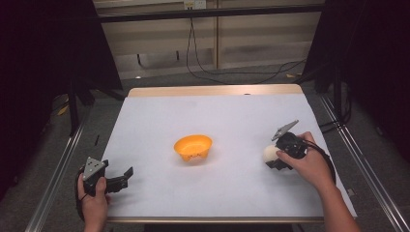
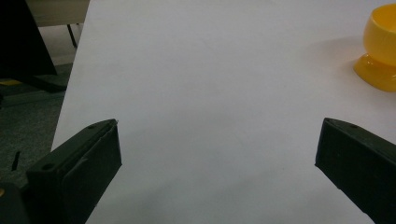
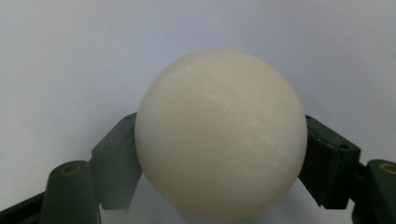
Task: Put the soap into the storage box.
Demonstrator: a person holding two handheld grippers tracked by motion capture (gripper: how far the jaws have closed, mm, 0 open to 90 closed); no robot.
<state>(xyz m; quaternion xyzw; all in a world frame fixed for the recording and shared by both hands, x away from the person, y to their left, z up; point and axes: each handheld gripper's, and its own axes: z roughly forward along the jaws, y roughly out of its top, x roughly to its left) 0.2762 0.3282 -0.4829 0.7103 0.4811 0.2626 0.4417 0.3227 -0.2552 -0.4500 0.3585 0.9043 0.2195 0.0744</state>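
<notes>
Right gripper view shows the right tongs (image 3: 219, 154) clamped on a cream ball (image 3: 220, 135), one jaw pressed against each side of it. In the high view the same ball (image 1: 270, 153) sits at about four o'clock on the white worktop (image 1: 232, 121), near its right edge. The left tongs (image 1: 126, 175) rest at eight o'clock, jaws spread wide with nothing between them. An orange bowl (image 1: 193, 147) stands at the centre, well apart from both.
</notes>
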